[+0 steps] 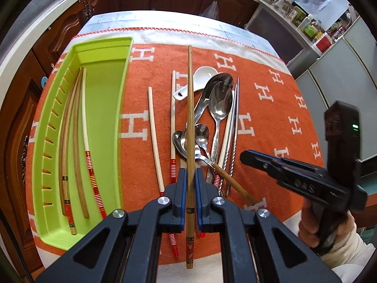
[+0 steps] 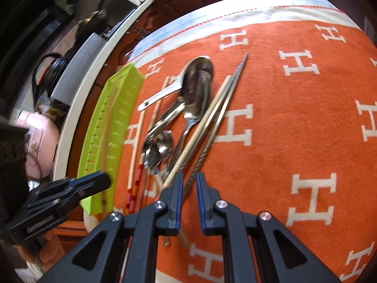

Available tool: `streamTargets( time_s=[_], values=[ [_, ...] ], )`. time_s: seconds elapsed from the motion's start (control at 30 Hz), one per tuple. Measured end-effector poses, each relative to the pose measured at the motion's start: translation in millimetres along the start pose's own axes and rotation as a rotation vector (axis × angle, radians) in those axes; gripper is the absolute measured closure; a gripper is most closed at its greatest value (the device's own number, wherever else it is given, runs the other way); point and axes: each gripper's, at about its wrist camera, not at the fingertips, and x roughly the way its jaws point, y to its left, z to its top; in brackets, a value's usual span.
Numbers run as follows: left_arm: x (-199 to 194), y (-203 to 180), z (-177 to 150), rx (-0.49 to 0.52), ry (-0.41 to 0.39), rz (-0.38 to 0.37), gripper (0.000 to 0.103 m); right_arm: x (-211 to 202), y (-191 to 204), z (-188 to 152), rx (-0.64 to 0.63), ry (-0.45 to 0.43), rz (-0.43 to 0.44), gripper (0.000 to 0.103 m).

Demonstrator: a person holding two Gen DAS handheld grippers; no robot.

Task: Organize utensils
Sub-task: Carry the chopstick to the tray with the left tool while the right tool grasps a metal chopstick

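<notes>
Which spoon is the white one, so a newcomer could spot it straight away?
Start at the green tray on the orange cloth, then look right to the heap of spoons and chopsticks. The white spoon lies at the heap's far end, bowl pointing away. It alone is white, with a hole in its handle; its neighbours are shiny metal.

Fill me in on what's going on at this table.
A person with a handheld gripper in each hand is sorting utensils on an orange cloth. The left gripper is shut on a brown wooden chopstick. The green tray already holds four chopsticks. A pile of metal spoons, a white spoon and more chopsticks still lies on the cloth. The right gripper hovers over that pile, jaws slightly apart, gripping nothing.
</notes>
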Motion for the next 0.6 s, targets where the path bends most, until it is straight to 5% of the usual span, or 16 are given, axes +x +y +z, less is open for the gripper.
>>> streamTargets(
  time_s=[0.23,0.6],
  values=[
    [-12.3,5.9,2.1,-0.017,-0.031,-0.024,0.099,10.3,-6.5,14.3,0.055,-0.010,-0.073,0.092],
    [-29.8,27.5,3.7,-0.067,-0.068,-0.050,0.099,26.2,37.4,13.2,-0.088,-0.027,-0.363,0.092]
  ],
)
